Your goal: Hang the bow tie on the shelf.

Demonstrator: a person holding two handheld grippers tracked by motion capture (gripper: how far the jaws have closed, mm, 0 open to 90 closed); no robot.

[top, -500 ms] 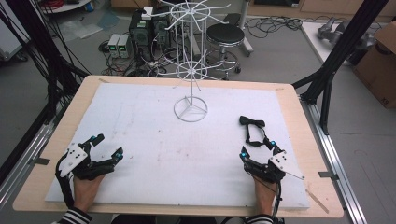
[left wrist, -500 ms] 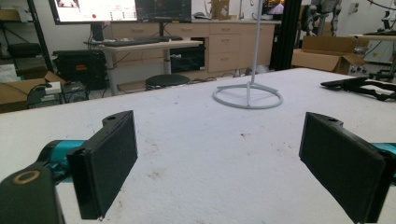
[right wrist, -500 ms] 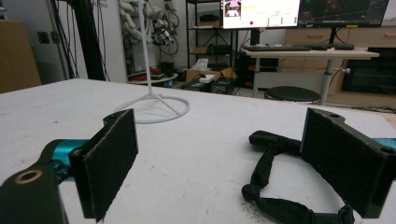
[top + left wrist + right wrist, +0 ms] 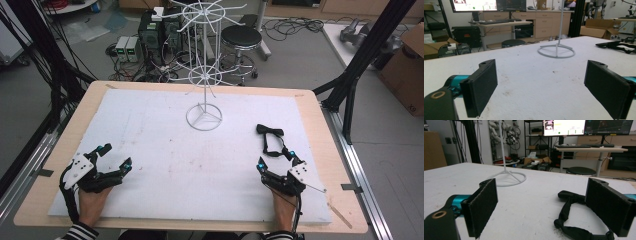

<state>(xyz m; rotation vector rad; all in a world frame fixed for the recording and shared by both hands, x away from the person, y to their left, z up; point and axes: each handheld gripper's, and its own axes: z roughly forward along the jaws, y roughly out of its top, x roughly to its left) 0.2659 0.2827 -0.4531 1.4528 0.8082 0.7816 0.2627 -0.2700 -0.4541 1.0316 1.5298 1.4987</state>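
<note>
A white wire display stand (image 4: 204, 116) rises from a ring base at the far middle of the white mat (image 4: 165, 150); its base also appears in the left gripper view (image 4: 556, 51) and the right gripper view (image 4: 507, 178). A black strap (image 4: 271, 138) lies on the mat at the right, just ahead of my right gripper (image 4: 275, 159), which is open with nothing in it. In the right gripper view the strap (image 4: 569, 212) lies between and beyond the jaws, closer to the right one. My left gripper (image 4: 115, 156) rests open and empty at the near left.
The mat covers a wooden table (image 4: 320, 130) with metal rails along both sides. Beyond the far edge stand a black stool (image 4: 242, 37), computer boxes (image 4: 150, 35) and cables. A cardboard box (image 4: 407, 60) sits at the right on the floor.
</note>
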